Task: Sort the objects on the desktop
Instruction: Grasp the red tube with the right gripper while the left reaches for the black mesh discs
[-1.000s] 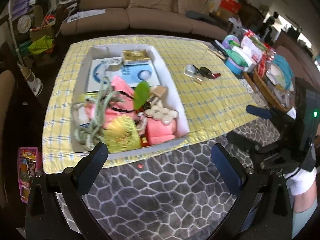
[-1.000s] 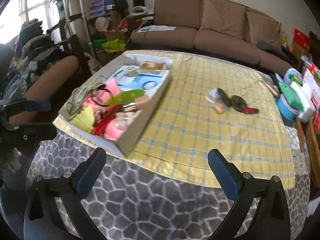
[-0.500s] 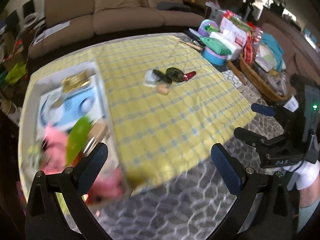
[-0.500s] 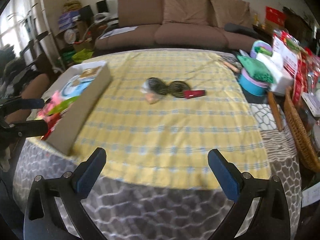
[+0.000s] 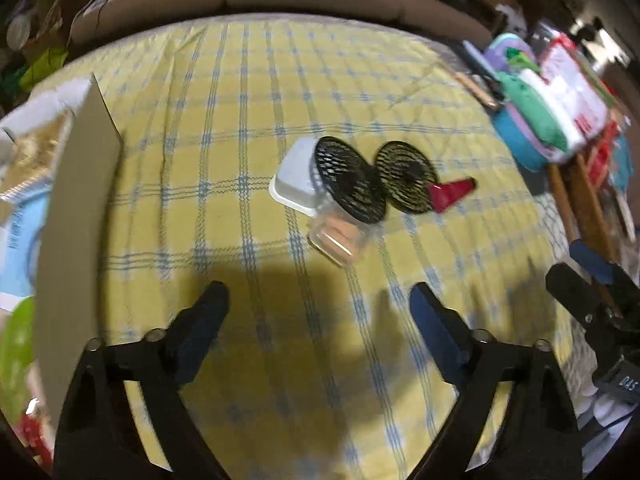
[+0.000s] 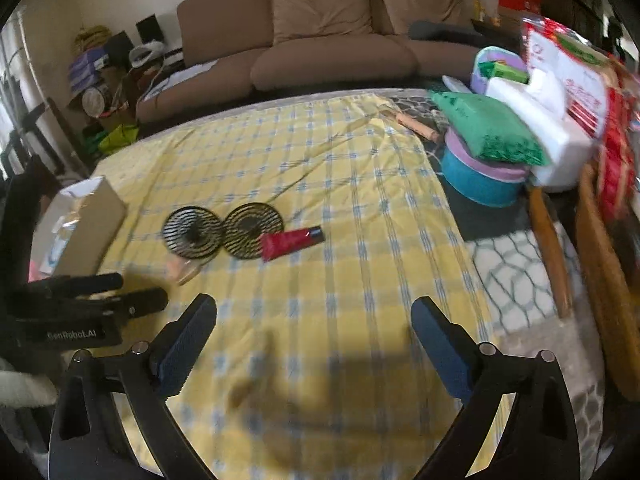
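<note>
On the yellow checked cloth [image 5: 248, 128] lie two black mesh discs [image 5: 350, 178] [image 5: 404, 176], a white case [image 5: 296, 174] under the left disc, a clear jar with a peach content [image 5: 338, 236] and a red tube [image 5: 450, 192]. My left gripper [image 5: 318, 300] is open just short of the jar, nothing between its fingers. The right wrist view shows the same discs [image 6: 192, 232] [image 6: 252, 230] and red tube [image 6: 290, 242]. My right gripper [image 6: 314, 316] is open over bare cloth, below the tube. The left gripper [image 6: 144, 292] shows there at the left edge.
A cardboard box [image 5: 76, 200] full of items stands at the left of the table. Tubs, a green bag [image 6: 486, 128] and packets crowd the right side past the cloth edge. A brown sofa [image 6: 320, 40] stands behind. A wooden frame [image 6: 548, 248] runs along the right.
Both grippers have moved forward and rightward over the table, away from the box. The discs, jar and tube now sit much closer to the left gripper.
</note>
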A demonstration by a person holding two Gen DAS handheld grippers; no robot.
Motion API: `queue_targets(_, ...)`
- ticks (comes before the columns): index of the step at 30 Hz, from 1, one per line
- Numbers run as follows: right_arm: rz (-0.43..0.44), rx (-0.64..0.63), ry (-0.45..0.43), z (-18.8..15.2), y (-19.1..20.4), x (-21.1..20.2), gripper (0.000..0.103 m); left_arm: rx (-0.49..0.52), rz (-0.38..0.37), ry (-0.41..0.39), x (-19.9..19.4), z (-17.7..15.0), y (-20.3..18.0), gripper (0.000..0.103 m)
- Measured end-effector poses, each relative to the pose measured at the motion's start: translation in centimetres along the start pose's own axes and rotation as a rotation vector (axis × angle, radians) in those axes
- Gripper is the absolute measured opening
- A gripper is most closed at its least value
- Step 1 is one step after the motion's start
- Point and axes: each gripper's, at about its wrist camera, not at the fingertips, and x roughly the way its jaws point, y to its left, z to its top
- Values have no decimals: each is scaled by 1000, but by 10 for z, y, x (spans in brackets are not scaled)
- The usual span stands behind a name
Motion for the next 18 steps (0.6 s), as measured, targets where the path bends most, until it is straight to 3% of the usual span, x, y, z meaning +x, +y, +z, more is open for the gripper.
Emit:
queue_targets(7,26,-70,36,21,4,59,94,69,92,-60,23,6,-11,88)
queue_targets(8,20,-86,45,22,5,68,92,81,99,-64,26,7,-14,89)
queue_targets(11,17,-114,50,25,8,85,73,127,143,-70,32,11,-25,91)
queue_targets(14,9,-133,37,24,9,89,71,154,135,-90,34,12,-30,87)
queue_targets(15,11,-136,38,24,9,89,68,158,126,-99,34,11,-31,79)
queue_targets(16,13,-139,37,24,9,89,63,166,124,-109,33,11,-33,64)
queue_targets(17,15,-147,32,24,9,87,50,177,116,-120,31,10,-35,55)
queue_targets(18,15,-153,25,24,9,84,48,182,100,-125,29,10,-36,41)
